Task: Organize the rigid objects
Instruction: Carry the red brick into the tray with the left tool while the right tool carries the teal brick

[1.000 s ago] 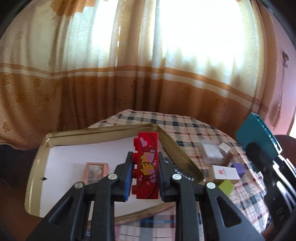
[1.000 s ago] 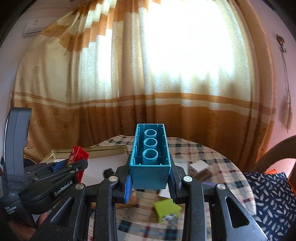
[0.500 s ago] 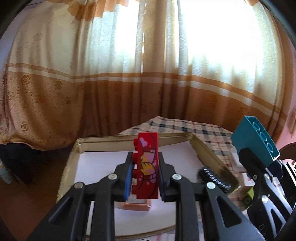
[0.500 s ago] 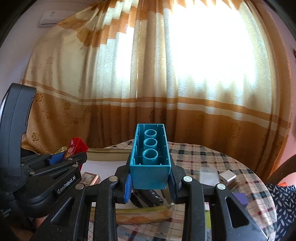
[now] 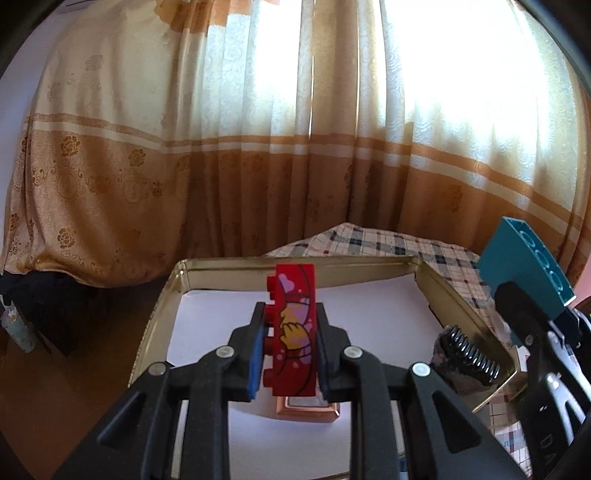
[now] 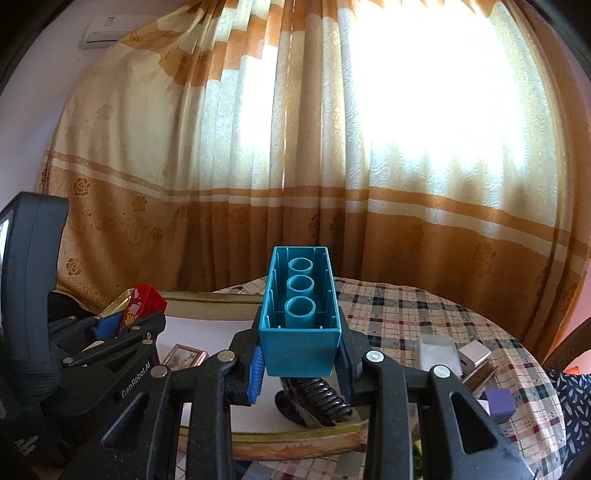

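The left tool (image 5: 291, 352) squeezed a red block (image 5: 294, 332) (upright); the right tool (image 6: 300, 360), at 3 o'clock, gripped a teal block (image 6: 299, 314).

Bright daylight is glowing through a cream-and-gold floral curtain (image 6: 332, 155) that is hanging behind a round table (image 6: 424, 314) wearing a checked cloth, while a white air conditioner (image 6: 105, 31) is sitting high on the pale wall (image 6: 33, 110).

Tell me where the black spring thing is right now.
The black spring thing lies inside the gold tray, against its right wall in the left wrist view. In the right wrist view it sits just below the teal brick.
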